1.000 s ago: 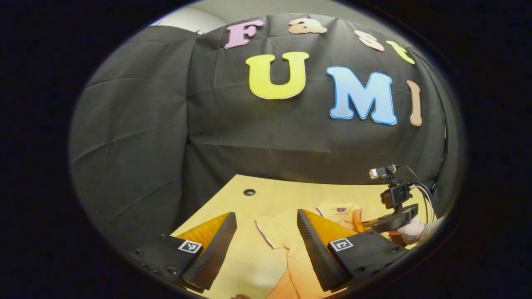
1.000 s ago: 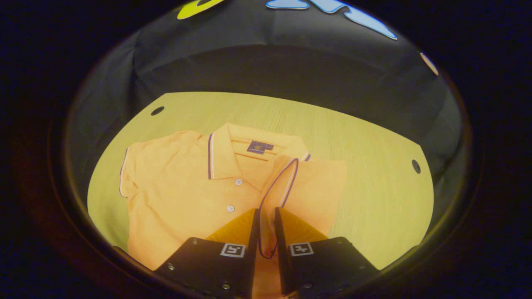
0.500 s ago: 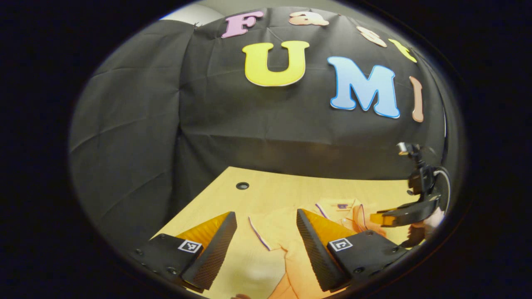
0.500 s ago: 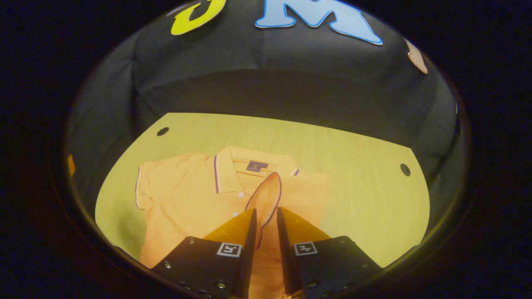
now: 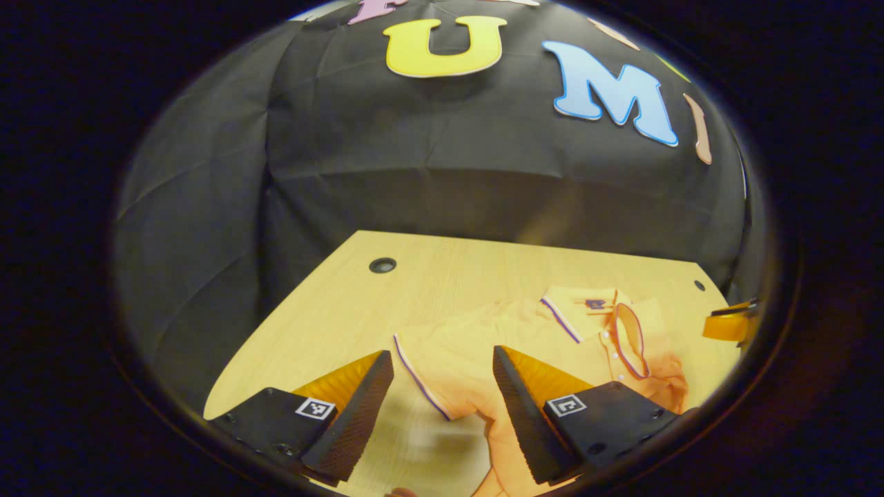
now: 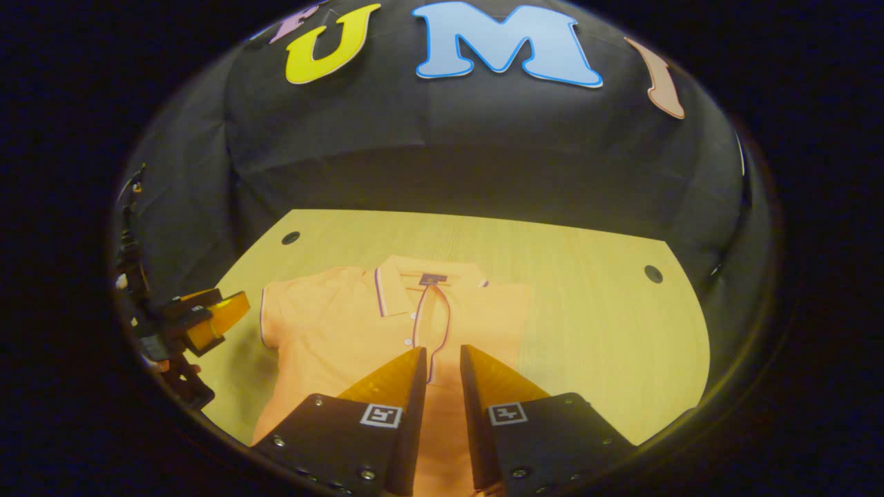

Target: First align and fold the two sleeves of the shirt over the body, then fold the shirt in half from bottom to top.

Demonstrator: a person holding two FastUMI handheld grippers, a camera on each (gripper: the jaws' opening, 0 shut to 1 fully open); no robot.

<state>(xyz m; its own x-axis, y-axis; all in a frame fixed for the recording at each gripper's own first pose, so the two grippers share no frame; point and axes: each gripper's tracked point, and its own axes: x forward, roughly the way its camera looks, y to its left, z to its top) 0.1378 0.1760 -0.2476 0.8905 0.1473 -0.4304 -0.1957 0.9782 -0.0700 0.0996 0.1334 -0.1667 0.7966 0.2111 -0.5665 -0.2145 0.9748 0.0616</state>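
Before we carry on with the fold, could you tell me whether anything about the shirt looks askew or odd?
The shirt lies unevenly folded: one sleeve is folded over the body, its cuff standing up as a narrow loop by the buttons, while the other sleeve lies spread flat on the table. Nothing looks damaged.

A recording booth, not a home: black cloth wall (image 6: 442, 152) hung behind a bare wooden table (image 6: 587, 304) with round holes (image 5: 382, 265) at its corners.
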